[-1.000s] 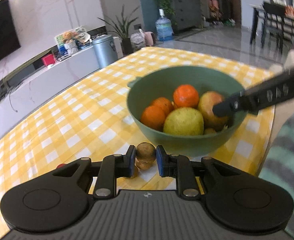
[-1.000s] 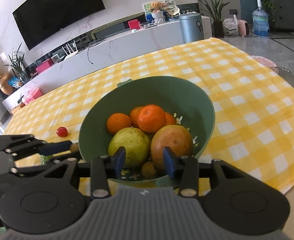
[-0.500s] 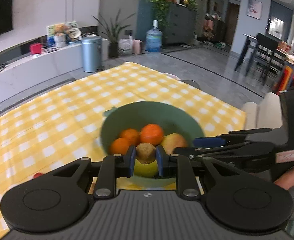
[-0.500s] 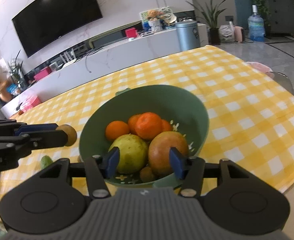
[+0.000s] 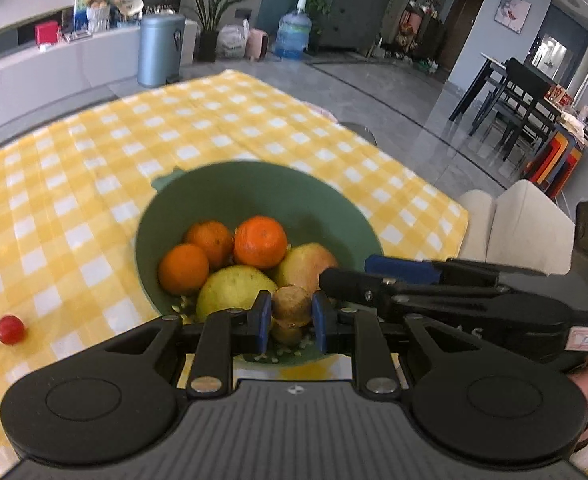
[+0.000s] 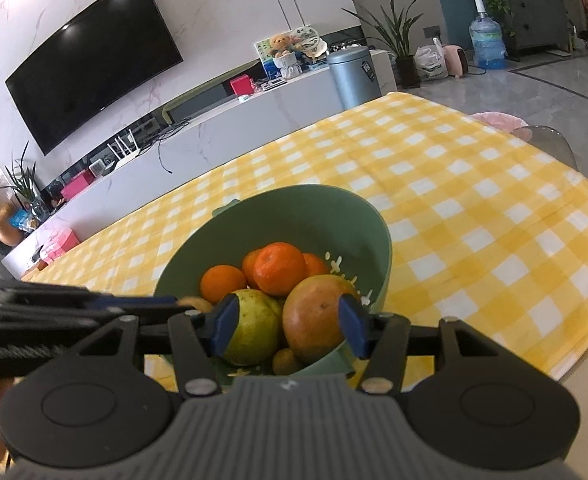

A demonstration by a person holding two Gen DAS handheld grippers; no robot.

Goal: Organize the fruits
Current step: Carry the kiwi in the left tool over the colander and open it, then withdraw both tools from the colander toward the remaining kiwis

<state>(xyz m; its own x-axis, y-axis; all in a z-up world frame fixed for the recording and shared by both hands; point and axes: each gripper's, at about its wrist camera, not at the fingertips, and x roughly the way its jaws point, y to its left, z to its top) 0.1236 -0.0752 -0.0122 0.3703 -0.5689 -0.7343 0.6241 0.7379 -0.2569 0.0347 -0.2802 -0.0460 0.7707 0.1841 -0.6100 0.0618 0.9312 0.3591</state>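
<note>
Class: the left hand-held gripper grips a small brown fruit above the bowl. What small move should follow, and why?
Probably lower slightly and open: the left hand-held gripper holds the small brown fruit over the green bowl, above a gap beside the pear.

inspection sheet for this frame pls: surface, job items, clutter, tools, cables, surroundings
Surface: table with yellow checked cloth.
Job's things: green bowl holding three oranges, a pear, a mango; small brown fruit above the bowl's near edge; red cherry tomato alone on the cloth.
Clutter: nothing seen.
Tools: left tool shut on the brown fruit; right tool open at the bowl's near rim.
Cables: loose cable on the TV bench.
Surroundings: TV, bin, water jug.
</note>
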